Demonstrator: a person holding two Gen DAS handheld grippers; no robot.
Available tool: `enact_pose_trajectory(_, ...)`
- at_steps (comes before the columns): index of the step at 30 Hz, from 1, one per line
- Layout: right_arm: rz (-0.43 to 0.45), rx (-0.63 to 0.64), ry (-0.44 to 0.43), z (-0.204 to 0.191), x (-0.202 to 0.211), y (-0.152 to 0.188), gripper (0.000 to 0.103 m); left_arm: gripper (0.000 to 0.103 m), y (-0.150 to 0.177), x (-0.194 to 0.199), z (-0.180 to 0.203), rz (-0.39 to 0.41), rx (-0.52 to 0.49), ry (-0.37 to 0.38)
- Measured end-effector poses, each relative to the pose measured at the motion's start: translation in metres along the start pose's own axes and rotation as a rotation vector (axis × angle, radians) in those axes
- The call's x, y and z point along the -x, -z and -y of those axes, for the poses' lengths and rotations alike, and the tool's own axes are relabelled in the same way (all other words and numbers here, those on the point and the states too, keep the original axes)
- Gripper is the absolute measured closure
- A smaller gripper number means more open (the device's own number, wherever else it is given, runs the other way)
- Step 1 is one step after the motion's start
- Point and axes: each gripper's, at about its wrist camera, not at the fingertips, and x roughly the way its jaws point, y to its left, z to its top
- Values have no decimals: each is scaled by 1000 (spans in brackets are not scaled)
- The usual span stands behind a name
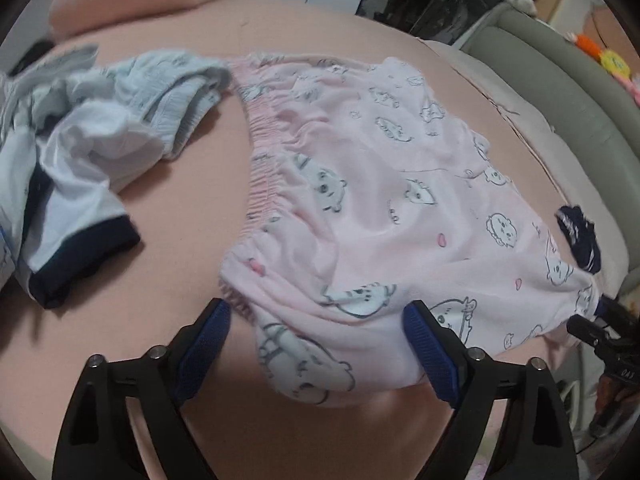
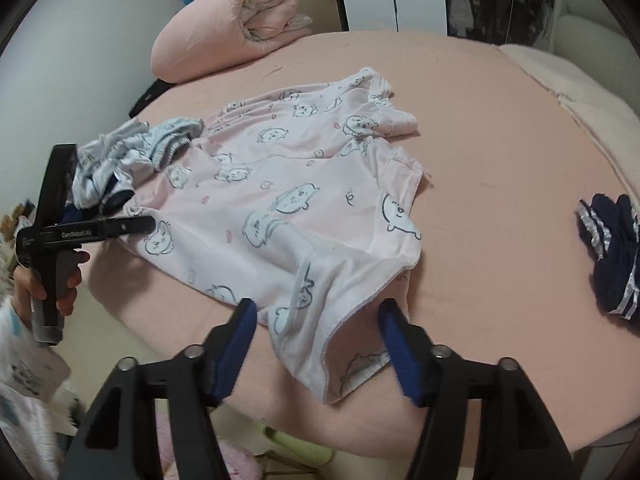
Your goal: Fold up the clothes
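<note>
Pink pajama pants with cartoon prints (image 1: 380, 184) lie spread on the pink bed; they also show in the right wrist view (image 2: 288, 200). My left gripper (image 1: 316, 320) is open, its blue pads on either side of the near waistband corner. My right gripper (image 2: 316, 316) is open, its pads on either side of a leg cuff at the bed's near edge. The left gripper (image 2: 148, 224) shows in the right wrist view at the pants' left edge, held by a hand.
A heap of light-blue and white clothes (image 1: 92, 140) lies left of the pants. A dark navy garment (image 2: 612, 256) lies on the right of the bed. A rolled pink duvet (image 2: 228, 28) sits at the far side. The bed sheet (image 2: 500, 140) is bare to the right.
</note>
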Motion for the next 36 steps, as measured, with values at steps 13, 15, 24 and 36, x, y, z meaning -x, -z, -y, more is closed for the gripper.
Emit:
enact_pose_trajectory(13, 2, -57, 21, 10, -17, 13, 39, 0, 12, -8, 27, 15, -105, -139)
enact_pose_trajectory(15, 12, -59, 30, 9, -18, 15, 39, 0, 12, -7, 28, 20, -98, -146)
enact_pose_trajectory(24, -14, -48, 113, -1, -26, 12, 39, 25, 21, -5, 50, 72, -61, -205)
enact_pose_trajectory(36, -5, -95, 67, -6, -25, 14, 70, 54, 25, -12, 65, 84, -81, -152)
